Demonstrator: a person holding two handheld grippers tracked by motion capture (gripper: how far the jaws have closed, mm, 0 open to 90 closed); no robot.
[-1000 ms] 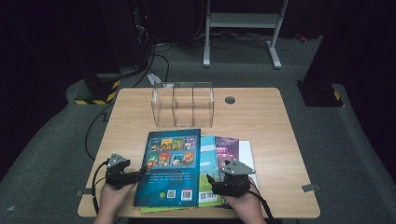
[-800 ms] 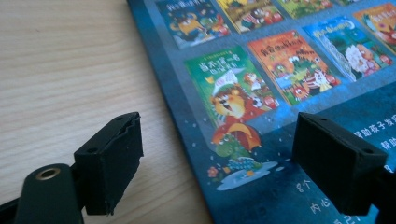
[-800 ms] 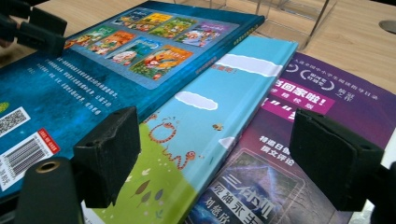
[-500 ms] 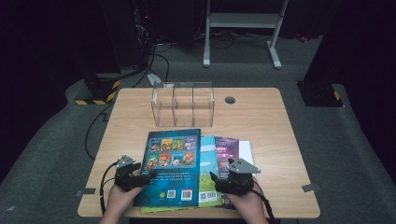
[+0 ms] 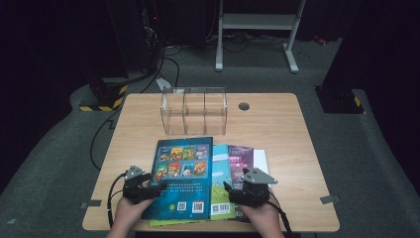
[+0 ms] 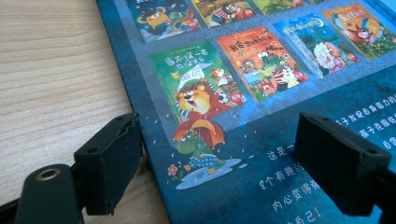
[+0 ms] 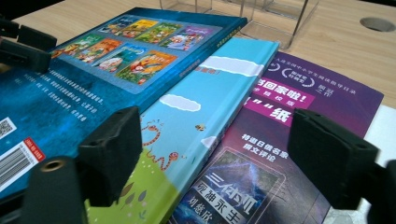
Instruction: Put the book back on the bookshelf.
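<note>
Lab: lone wooden table (image 5: pixel 277 124), grey carpet (image 5: pixel 59 163), floor cables (image 5: pixel 163 54), metal stand (image 5: pixel 257 22).

The high view is dim all round: the room beyond the pale wooden table (image 5: pixel 277 134) sinks into near black, while the tabletop takes soft light from above, with only faint shadows. That picture is soft and grainy, so fine print is unreadable. The clear plastic three-bay box (image 5: pixel 194 111) near the far edge catches pale reflections on its walls. Both gripper views are brighter and sharper: the glossy dark blue picture book (image 6: pixel 261 84) shows a whitish sheen, and the close black jaws blur slightly.
</note>
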